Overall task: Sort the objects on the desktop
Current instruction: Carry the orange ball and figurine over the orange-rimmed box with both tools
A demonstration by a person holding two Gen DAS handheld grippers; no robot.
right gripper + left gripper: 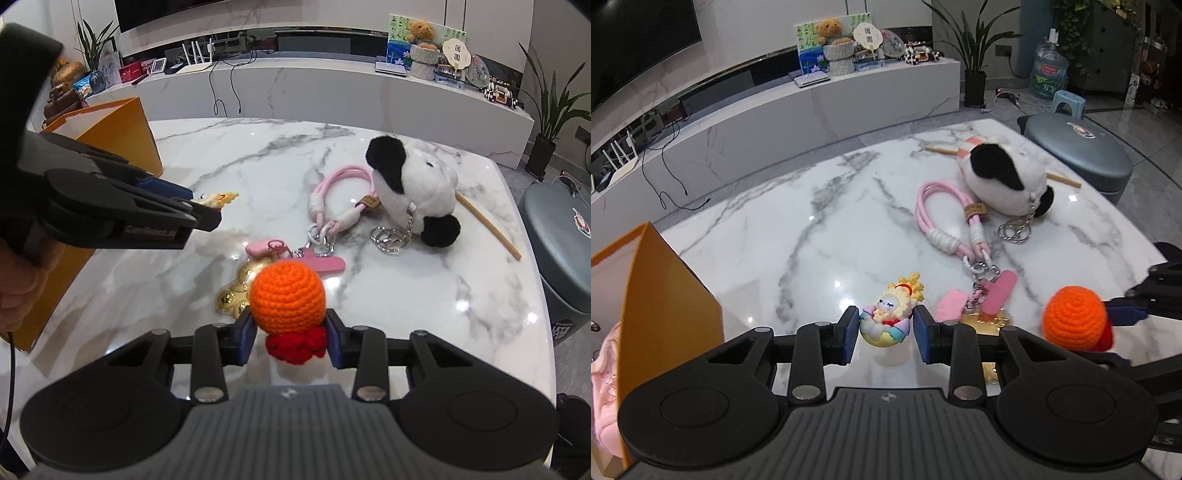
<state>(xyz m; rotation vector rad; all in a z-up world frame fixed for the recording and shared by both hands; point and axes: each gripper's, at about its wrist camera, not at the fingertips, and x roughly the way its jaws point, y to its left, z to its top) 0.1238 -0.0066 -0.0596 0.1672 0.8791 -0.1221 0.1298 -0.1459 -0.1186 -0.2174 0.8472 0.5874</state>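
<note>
My left gripper [885, 334] is shut on a small pastel figurine [890, 317] with yellow hair, held above the marble table [798, 229]; the figurine's yellow tip shows past the left fingers in the right wrist view [219, 198]. My right gripper [291, 336] is shut on an orange and red crocheted toy [287, 291], also seen at right in the left wrist view [1075, 317]. On the table lie a pink cord keychain [945, 218] with pink and gold charms [240, 288] and a black-and-white plush keychain [413, 184].
An open orange box [668, 295] stands at the table's left edge, with something pink inside [605, 369]. A wooden stick [487, 221] lies under the plush. A grey-blue round stool [1082, 147] sits beyond the table's right side. A white TV bench [332, 85] runs behind.
</note>
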